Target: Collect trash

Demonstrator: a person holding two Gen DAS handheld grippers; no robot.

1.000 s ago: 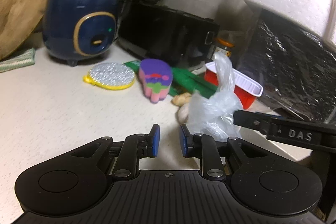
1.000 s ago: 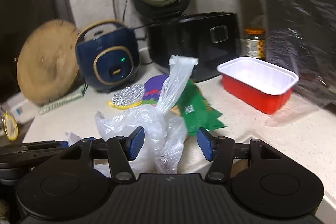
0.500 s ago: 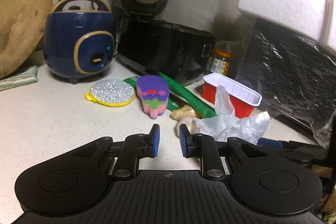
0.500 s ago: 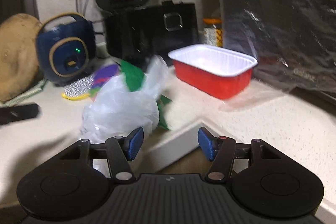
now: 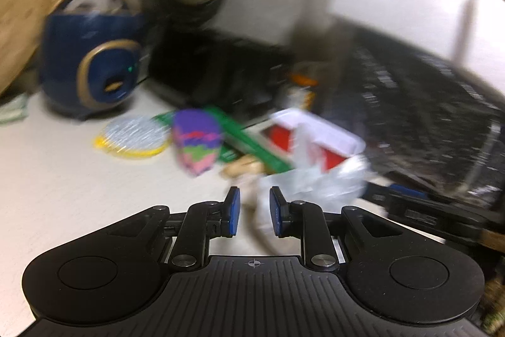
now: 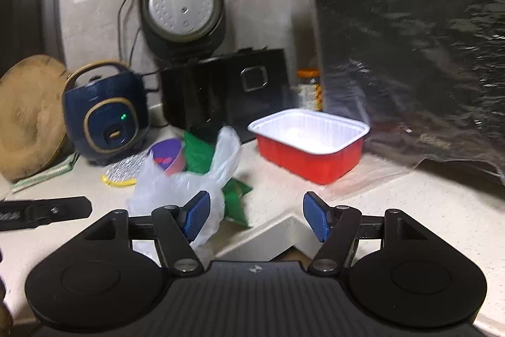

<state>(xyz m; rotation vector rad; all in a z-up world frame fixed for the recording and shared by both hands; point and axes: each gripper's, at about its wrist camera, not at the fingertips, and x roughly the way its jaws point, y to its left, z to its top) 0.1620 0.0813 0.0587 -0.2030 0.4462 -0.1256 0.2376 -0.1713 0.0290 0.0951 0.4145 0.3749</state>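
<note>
A crumpled clear plastic bag (image 6: pixel 189 182) lies on the white counter near its edge; it also shows in the blurred left wrist view (image 5: pixel 315 182). My right gripper (image 6: pixel 254 215) is open and empty, its left finger just in front of the bag. My left gripper (image 5: pixel 252 210) has a narrow gap between its pads and holds nothing; the bag lies just beyond and to the right. A green wrapper (image 6: pixel 199 153), a purple sponge (image 5: pixel 195 141), a ginger piece (image 5: pixel 243 168) and a red tray with white lining (image 6: pixel 309 144) lie behind the bag.
A navy rice cooker (image 6: pixel 105 116), an open black cooker (image 6: pixel 224 87), a jar (image 6: pixel 309 90), a silver scouring pad (image 5: pixel 132 135) and a round wooden board (image 6: pixel 28 116) stand at the back. A foil-wrapped black box (image 6: pixel 410 68) fills the right. The counter edge (image 6: pixel 268 232) runs below my right gripper.
The right gripper has pulled back and let go of the bag, which has settled on the counter. The left gripper has moved fast, blurring its view, and its gap has widened slightly.
</note>
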